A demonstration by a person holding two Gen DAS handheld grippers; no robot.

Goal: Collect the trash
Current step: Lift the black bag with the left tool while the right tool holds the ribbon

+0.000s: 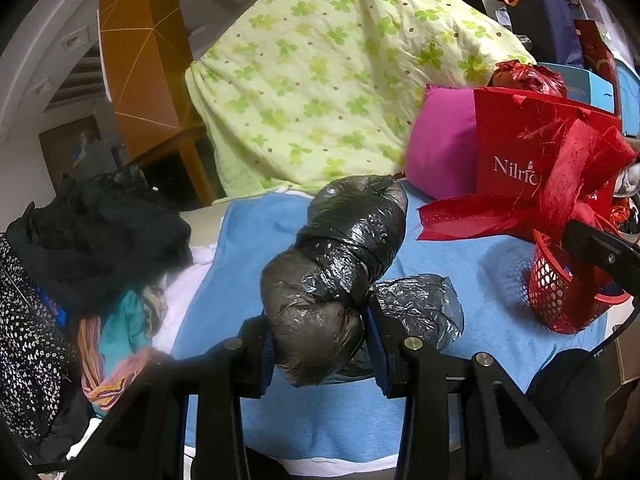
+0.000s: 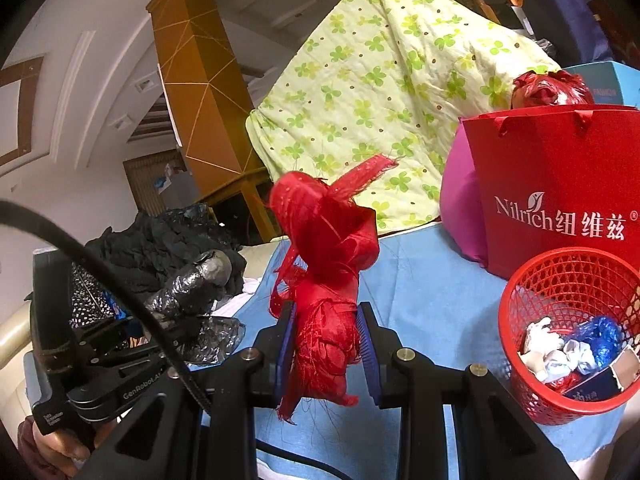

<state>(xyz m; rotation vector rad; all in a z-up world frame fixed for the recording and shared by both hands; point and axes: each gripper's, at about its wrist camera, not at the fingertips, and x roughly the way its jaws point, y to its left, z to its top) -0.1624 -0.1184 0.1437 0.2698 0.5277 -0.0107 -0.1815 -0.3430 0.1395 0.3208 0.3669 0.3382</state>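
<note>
my left gripper (image 1: 320, 344) is closed on a knotted bundle of grey-black plastic bag (image 1: 332, 264), its blue pads pressed against the bundle's lower lobe; the rest of the bundle rises up and away from the fingers above the blue cloth (image 1: 460, 256) that covers the surface. my right gripper (image 2: 326, 344) is closed on a wad of red mesh ribbon (image 2: 324, 264), frayed threads hanging below the pads and a loose tail sticking up to the right. the red mesh basket (image 2: 568, 276) stands just to the right of this gripper on the same cloth; it holds crumpled white paper, blue foil and a small box (the box's print is too small to read). behind the basket stands a red paper bag (image 2: 560, 176) printed "nilrich", touching a magenta cushion (image 2: 460, 208), with a green clover-print quilt (image 2: 380, 80) heaped behind. dark clothing (image 1: 100, 240) lies piled at the left edge.
</note>
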